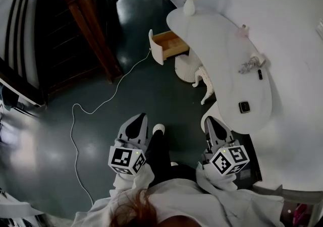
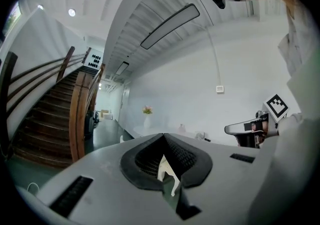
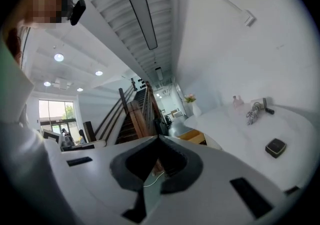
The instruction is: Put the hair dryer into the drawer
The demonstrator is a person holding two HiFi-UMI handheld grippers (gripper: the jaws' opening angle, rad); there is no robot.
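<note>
The hair dryer (image 1: 251,63), a small silvery-grey shape, lies on the far right part of the white curved table (image 1: 217,39); it also shows in the right gripper view (image 3: 255,111). Under the table's far end a drawer (image 1: 171,44) with a wooden inside stands pulled out, with nothing seen in it. My left gripper (image 1: 140,117) and right gripper (image 1: 210,120) hang side by side over the dark floor, well short of the table's objects. Each has its jaws closed together with nothing between them (image 2: 162,135) (image 3: 157,137).
A vase of pink flowers (image 1: 189,0) stands at the table's far end, with a pink item (image 1: 243,30) and a black square thing (image 1: 244,107) also on top. A white cable (image 1: 75,120) trails over the floor. A wooden staircase (image 1: 75,24) rises on the left.
</note>
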